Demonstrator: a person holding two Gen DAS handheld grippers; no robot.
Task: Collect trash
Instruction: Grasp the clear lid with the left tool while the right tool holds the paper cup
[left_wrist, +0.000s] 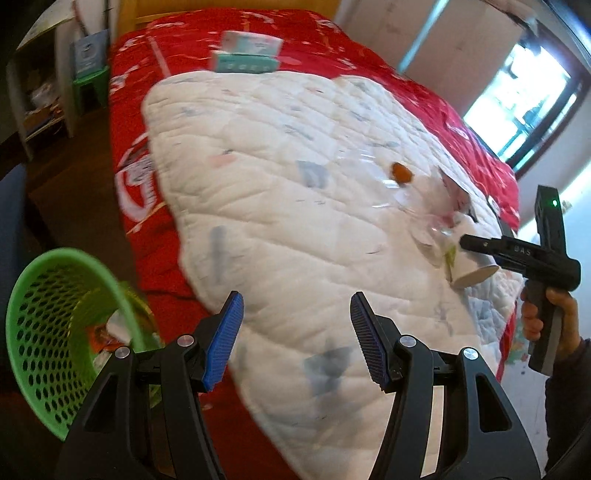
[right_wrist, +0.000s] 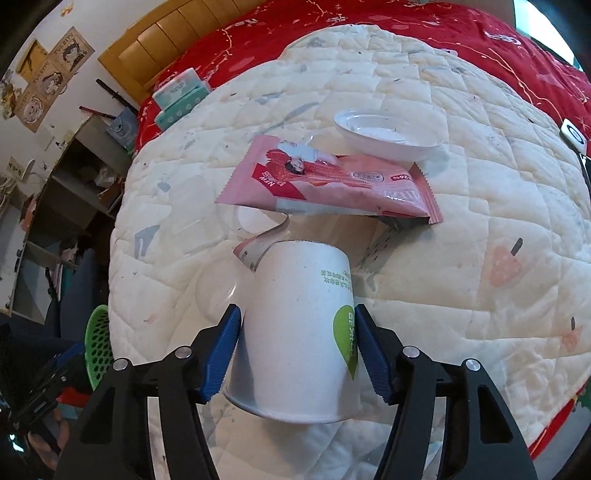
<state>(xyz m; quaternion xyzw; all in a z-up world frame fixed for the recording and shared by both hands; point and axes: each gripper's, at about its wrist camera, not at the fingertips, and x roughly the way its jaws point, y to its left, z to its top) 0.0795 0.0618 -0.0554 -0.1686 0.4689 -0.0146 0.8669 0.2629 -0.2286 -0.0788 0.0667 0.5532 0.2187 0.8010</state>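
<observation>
My right gripper (right_wrist: 297, 332) is shut on a white paper cup (right_wrist: 295, 332) with a green heart mark, held on its side just above the white quilt (right_wrist: 461, 258). Beyond it lie a pink snack wrapper (right_wrist: 332, 181), a white plastic dish (right_wrist: 388, 133) and clear plastic pieces (right_wrist: 199, 218). My left gripper (left_wrist: 295, 332) is open and empty over the quilt's near edge (left_wrist: 258, 221). The green mesh trash basket (left_wrist: 40, 332) sits at its lower left with some trash inside. In the left wrist view the right gripper (left_wrist: 476, 254) holds the cup (left_wrist: 469, 266) at the right.
A red blanket (left_wrist: 133, 122) covers the bed under the quilt. Two teal tissue packs (left_wrist: 243, 55) lie near the yellow headboard (right_wrist: 147, 48). An orange scrap (left_wrist: 400, 171) lies on the quilt. Shelves (right_wrist: 66, 206) stand beside the bed, and a window (left_wrist: 517, 96) is at the right.
</observation>
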